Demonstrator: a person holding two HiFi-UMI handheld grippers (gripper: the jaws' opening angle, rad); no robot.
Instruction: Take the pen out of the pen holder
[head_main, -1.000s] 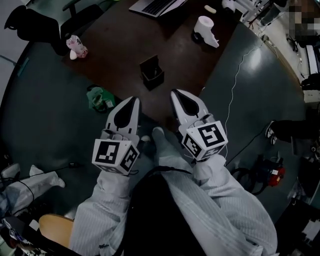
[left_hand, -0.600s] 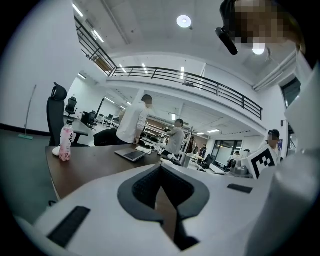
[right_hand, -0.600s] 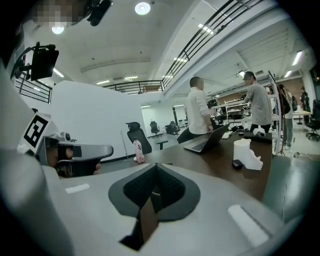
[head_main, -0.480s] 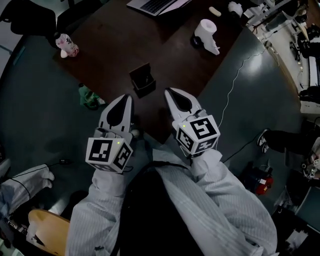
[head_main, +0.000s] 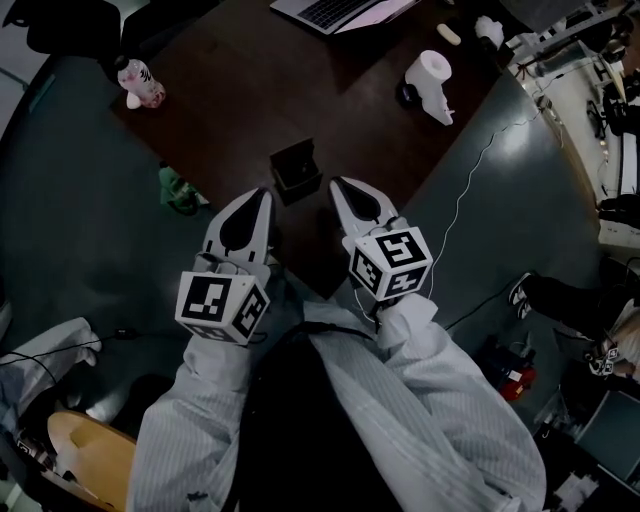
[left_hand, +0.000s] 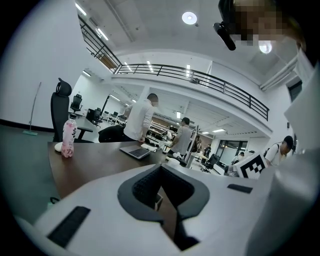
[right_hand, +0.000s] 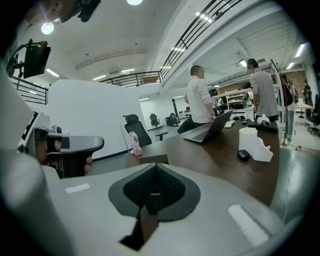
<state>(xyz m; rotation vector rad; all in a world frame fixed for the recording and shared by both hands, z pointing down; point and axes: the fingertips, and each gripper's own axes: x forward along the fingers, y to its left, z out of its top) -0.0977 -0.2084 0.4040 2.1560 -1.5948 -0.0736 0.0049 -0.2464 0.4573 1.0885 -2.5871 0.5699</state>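
Nearest, at the bottom of the head view, reaching forward in two pale sleeves (head_main: 440, 400) with a gripper in each hand. Holding the left gripper (head_main: 262, 196) clenched on nothing, its tips touching, over the near corner of the table (head_main: 240, 110). Holding the right gripper (head_main: 340, 187) clenched and empty as well, just right of the left one and apart from it. Pointing both toward the holder (head_main: 297, 168), near it but not touching it.

Just beyond the two sets of tips, standing upright on the dark table, close to its near corner: a black square holder, open at the top. Not showing a pen clearly from any view, so cannot tell whether one is standing inside.

Left of the holder and off the table, lying on the floor: something green (head_main: 178, 190). Trailing across the floor on the right: a thin white cable (head_main: 465, 190).

Farther out, standing at the table's far left corner: a pink bottle (head_main: 138, 82). Sitting well to the right on the table: a white roll (head_main: 432, 75). Lying open at the far edge: a laptop (head_main: 340, 10). Standing beyond that, in both gripper views: two people (right_hand: 198, 95).
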